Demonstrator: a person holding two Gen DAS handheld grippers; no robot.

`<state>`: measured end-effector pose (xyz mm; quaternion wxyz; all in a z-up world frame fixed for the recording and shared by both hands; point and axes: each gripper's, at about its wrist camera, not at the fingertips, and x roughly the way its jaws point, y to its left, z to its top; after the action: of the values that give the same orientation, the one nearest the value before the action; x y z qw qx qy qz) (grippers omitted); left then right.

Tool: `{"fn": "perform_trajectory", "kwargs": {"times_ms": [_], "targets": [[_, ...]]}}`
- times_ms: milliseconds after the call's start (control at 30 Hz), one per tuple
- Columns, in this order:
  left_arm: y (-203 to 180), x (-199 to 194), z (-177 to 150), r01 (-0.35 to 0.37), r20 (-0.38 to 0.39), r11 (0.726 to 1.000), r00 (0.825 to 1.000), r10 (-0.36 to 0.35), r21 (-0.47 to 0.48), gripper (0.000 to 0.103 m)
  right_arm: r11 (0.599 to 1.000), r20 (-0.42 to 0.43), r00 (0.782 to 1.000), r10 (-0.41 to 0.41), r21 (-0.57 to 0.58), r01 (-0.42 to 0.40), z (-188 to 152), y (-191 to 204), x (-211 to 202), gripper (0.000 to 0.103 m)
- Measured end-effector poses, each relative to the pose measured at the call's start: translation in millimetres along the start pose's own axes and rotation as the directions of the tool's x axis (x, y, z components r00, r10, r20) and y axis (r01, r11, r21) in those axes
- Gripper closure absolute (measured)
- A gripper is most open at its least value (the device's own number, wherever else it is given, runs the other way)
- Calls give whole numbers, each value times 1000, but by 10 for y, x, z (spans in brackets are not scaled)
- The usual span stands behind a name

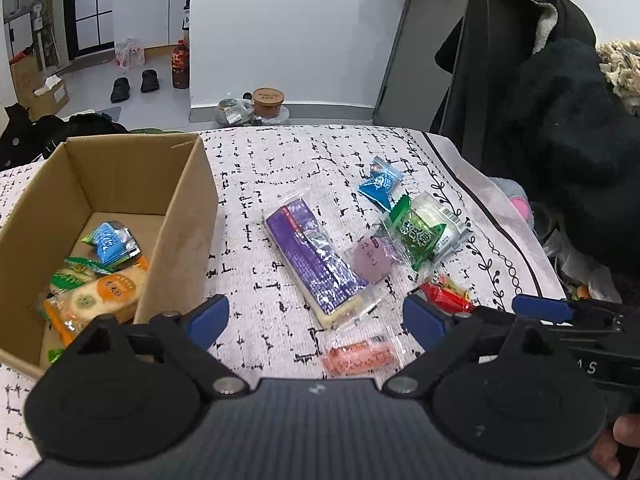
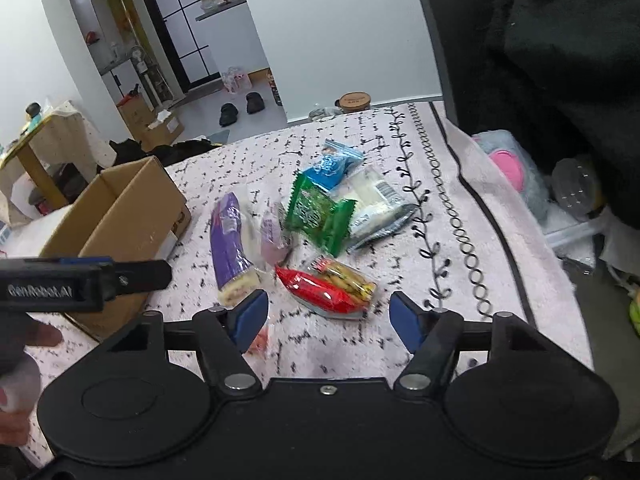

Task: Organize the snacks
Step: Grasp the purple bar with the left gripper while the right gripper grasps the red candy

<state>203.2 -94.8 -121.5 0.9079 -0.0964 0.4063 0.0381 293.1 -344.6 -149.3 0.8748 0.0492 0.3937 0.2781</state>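
A cardboard box stands at the left and holds several snack packets. Loose snacks lie on the patterned cloth: a long purple packet, a blue packet, a green packet, a red packet and a pink bar. My left gripper is open and empty, above the cloth between the box and the purple packet. My right gripper is open and empty, just before the red packet. The box, purple packet and green packet also show in the right wrist view.
The cloth-covered table ends at a black-lined border on the right. Dark clothing hangs at the far right. A lidded brown cup sits beyond the far edge. My left gripper's body juts in at the left of the right wrist view.
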Motion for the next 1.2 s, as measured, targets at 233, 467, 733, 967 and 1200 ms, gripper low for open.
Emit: {"fn": "perform_trajectory", "kwargs": {"times_ms": [233, 467, 733, 967, 1200], "targets": [[-3, 95, -3, 9, 3, 1000, 1000, -9, 15, 17, 999, -31, 999, -13, -49, 11, 71, 46, 247, 44], [10, 183, -14, 11, -11, 1000, 1000, -11, 14, 23, 997, -62, 998, -30, -70, 25, -16, 91, 377, 60], [-11, 323, 30, 22, -19, 1000, 1000, -22, 12, 26, 997, -65, 995, -73, -25, 71, -30, 15, 266, 82], [-10, 508, 72, 20, -32, 999, 999, -21, -29, 27, 994, -52, 993, -108, 18, 109, -58, -67, 159, 83], [-18, 730, 129, 5, -53, 998, 999, -8, -65, 34, 995, -88, 991, -96, 32, 99, -108, -77, 205, 83]]}}
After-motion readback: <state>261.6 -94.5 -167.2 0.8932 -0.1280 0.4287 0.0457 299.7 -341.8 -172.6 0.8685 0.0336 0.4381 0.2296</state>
